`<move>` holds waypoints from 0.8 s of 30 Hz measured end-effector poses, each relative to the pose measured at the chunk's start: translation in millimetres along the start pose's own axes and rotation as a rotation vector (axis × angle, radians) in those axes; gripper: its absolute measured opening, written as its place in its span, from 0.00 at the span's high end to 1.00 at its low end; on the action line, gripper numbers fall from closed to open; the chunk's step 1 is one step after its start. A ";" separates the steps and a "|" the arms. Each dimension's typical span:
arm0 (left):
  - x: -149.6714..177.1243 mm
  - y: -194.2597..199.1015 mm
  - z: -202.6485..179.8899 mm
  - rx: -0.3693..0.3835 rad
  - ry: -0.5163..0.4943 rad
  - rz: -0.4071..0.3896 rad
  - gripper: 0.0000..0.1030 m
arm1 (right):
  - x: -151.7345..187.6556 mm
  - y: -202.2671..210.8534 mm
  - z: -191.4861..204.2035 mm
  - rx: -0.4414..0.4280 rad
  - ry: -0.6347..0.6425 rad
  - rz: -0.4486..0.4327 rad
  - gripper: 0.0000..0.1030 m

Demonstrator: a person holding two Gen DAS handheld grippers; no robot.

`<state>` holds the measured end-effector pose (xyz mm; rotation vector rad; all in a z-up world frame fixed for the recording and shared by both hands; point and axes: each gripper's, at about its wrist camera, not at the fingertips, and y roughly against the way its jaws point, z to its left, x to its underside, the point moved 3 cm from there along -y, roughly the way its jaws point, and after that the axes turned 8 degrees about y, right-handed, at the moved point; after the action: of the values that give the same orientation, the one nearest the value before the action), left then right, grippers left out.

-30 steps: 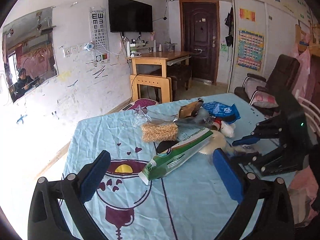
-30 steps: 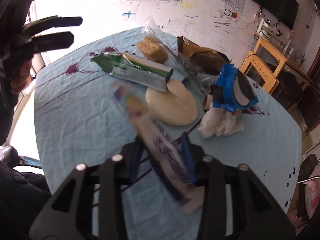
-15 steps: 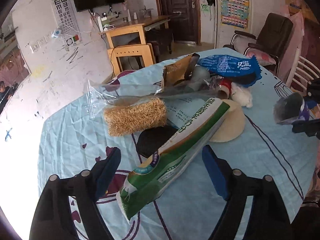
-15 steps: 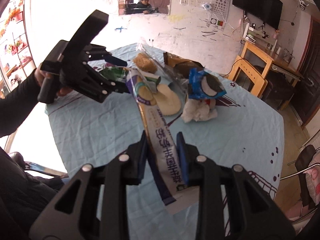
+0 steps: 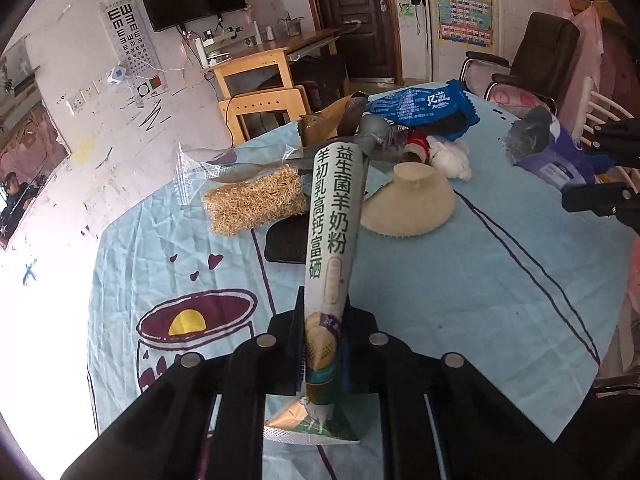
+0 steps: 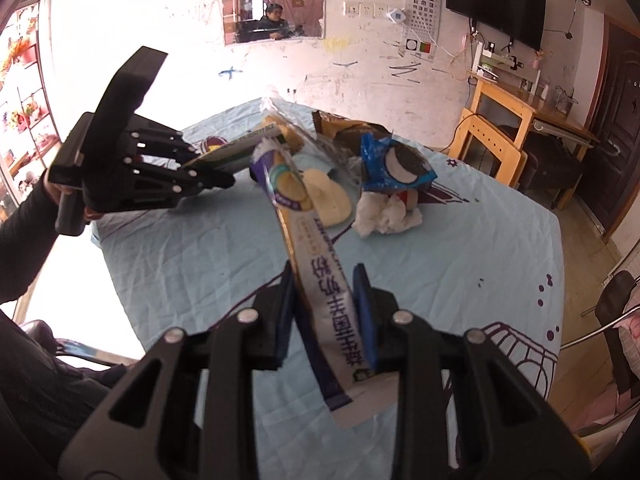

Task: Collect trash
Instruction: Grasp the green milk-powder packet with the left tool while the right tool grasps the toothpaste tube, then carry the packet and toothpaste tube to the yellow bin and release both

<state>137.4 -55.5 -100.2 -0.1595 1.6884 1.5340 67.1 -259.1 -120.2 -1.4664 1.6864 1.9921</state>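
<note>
Two wrappers are in my claws, one apiece. My left gripper point(image 5: 323, 354) has its jaws closing on the near end of the long green-and-white packet point(image 5: 332, 240), which runs up between the pads and points away toward the pile of rubbish; the pads look pressed against its sides, and its crimped silver end sticks out below the fingers. My right gripper point(image 6: 324, 316) is clamped on a purple-and-white packet point(image 6: 320, 276), held near the lower end so that the rest slants up and to the left above the table. From the right wrist camera I can see the left gripper point(image 6: 192, 172) off to the left, in a hand point(image 6: 56, 196) with a dark sleeve, with the green packet's end at its tips. The remaining trash lies together on the light blue tablecloth point(image 5: 460, 300): a block of dry noodles point(image 5: 254, 200) in a clear bag, an upturned cream bowl point(image 5: 408, 204), a crumpled white tissue point(image 6: 386, 214), a blue snack wrapper point(image 5: 424, 108) and a brown wrapper point(image 5: 320, 126) at the far side. A flat black item point(image 5: 286, 242) lies just behind the green packet, though what it is I cannot tell.
</note>
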 end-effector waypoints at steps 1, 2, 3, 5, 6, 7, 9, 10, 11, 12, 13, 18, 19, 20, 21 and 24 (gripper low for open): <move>1.4 3.4 0.1 0.001 0.005 -0.002 0.91 | -0.3 0.0 0.3 -0.002 -0.002 -0.002 0.74; 4.0 6.9 -0.4 0.004 0.012 -0.004 0.91 | -0.8 0.3 0.0 -0.002 -0.005 -0.004 0.74; 5.4 11.0 -0.5 0.006 0.019 -0.008 0.92 | -0.5 1.5 -0.8 -0.004 -0.008 -0.007 0.74; 8.0 21.8 0.5 0.007 0.035 -0.025 0.92 | -0.9 3.0 -1.3 -0.008 -0.014 -0.015 0.74; 9.3 26.9 0.8 0.009 0.044 -0.034 0.92 | -0.6 3.8 -1.0 -0.008 -0.014 -0.019 0.74; 10.2 32.7 1.9 0.015 0.057 -0.042 0.92 | 0.0 4.9 -0.4 -0.010 -0.015 -0.022 0.74; 11.2 41.8 3.1 0.020 0.074 -0.055 0.92 | -0.2 5.2 0.4 -0.010 -0.015 -0.026 0.74; 11.8 46.8 4.2 0.022 0.081 -0.064 0.92 | -0.9 6.0 0.9 -0.009 -0.015 -0.028 0.74; 10.8 50.7 4.1 0.020 0.087 -0.072 0.92 | -1.2 7.6 1.0 -0.009 -0.017 -0.033 0.74; 10.3 53.4 3.3 0.024 0.089 -0.076 0.92 | -0.5 9.7 0.6 -0.007 -0.019 -0.038 0.74; 10.3 56.7 0.3 0.033 0.092 -0.079 0.92 | 0.2 13.3 -0.6 -0.001 -0.021 -0.045 0.74; -0.4 65.7 -31.0 0.081 0.045 -0.103 0.92 | 18.8 45.2 -16.0 0.071 -0.069 -0.064 0.74; -4.5 67.0 -42.2 0.100 0.028 -0.110 0.92 | 26.5 55.1 -22.0 0.097 -0.087 -0.064 0.74; -8.7 68.6 -55.3 0.118 0.006 -0.119 0.92 | 33.7 64.3 -28.4 0.124 -0.108 -0.062 0.74; -14.5 69.9 -72.8 0.147 -0.023 -0.131 0.92 | 42.2 73.7 -35.1 0.154 -0.131 -0.058 0.74; -29.7 70.7 -123.4 0.234 -0.101 -0.155 0.92 | 74.2 107.7 -58.6 0.274 -0.206 -0.036 0.74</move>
<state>55.7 -158.3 -38.0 -0.0863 1.7185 1.2019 -7.4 -379.1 -95.6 -1.1493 1.7459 1.7411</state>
